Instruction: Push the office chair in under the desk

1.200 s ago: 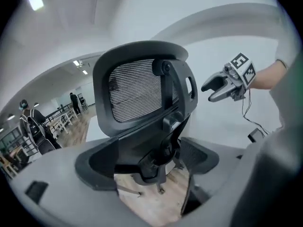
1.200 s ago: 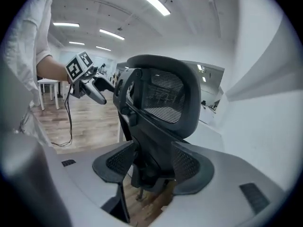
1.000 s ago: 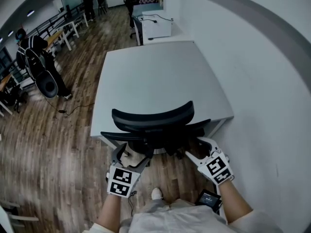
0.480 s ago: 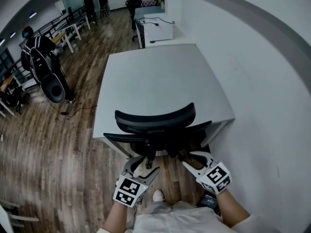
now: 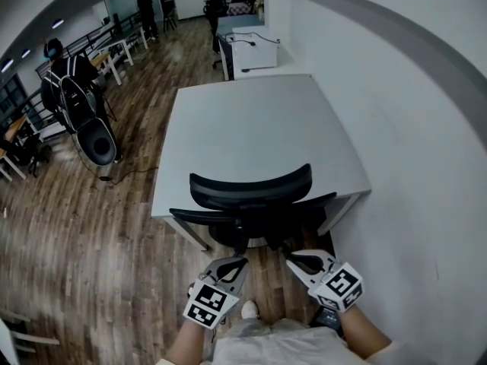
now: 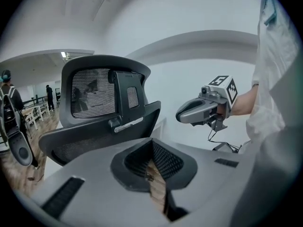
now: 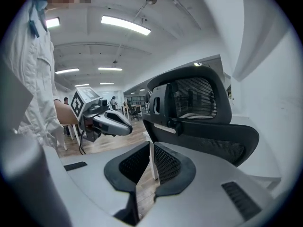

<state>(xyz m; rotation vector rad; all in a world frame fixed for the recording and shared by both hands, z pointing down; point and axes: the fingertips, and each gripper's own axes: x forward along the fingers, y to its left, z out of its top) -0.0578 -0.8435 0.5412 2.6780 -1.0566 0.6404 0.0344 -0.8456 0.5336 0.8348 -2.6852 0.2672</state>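
Note:
The black mesh office chair stands with its seat under the white desk and its backrest at the desk's front edge. Both grippers hang behind it, near my body, and touch nothing. My left gripper is shut and empty; its own view looks at the back of the chair over the joined jaws. My right gripper is closing, its jaws almost together with nothing between them. The chair back rises ahead of it, a short gap away.
A white wall runs close along the right of the desk. A person with a backpack stands on the wooden floor at the left, near a cable. More desks stand further back. My shoe is below the grippers.
Both grippers have drawn back from the chair toward my body, and their jaws have gone from wide open to closed. The chair stays against the desk.

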